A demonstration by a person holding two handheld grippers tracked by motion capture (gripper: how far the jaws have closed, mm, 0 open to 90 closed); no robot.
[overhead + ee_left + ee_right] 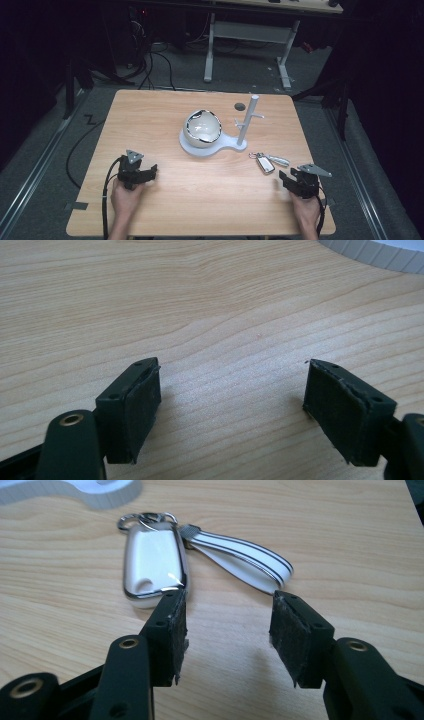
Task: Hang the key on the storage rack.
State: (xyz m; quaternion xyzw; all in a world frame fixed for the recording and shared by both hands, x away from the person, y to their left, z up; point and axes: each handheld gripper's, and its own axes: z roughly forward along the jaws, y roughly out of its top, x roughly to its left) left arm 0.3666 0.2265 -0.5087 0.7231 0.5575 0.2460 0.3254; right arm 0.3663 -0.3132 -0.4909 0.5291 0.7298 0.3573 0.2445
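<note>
At the near left of the wooden table, the left gripper is held low over bare wood by a hand; its jaws are seen spread wide apart in the left gripper view, with nothing between the pads. At the near right, the right gripper is held by the other hand, its jaws likewise parted and empty. In the right gripper view, the left pad is seen just short of the near end of a white key fob, while the right one lies close to the looped end of a white strap with dark stripes, fastened to the fob's metal ring. The key fob is found lying flat on the table, just beyond the right gripper and right of centre. Farther off, at the middle of the table, a white stand is set, on which a glossy round bowl-like object rests; an upright white post with short pegs rises from its right end.
</note>
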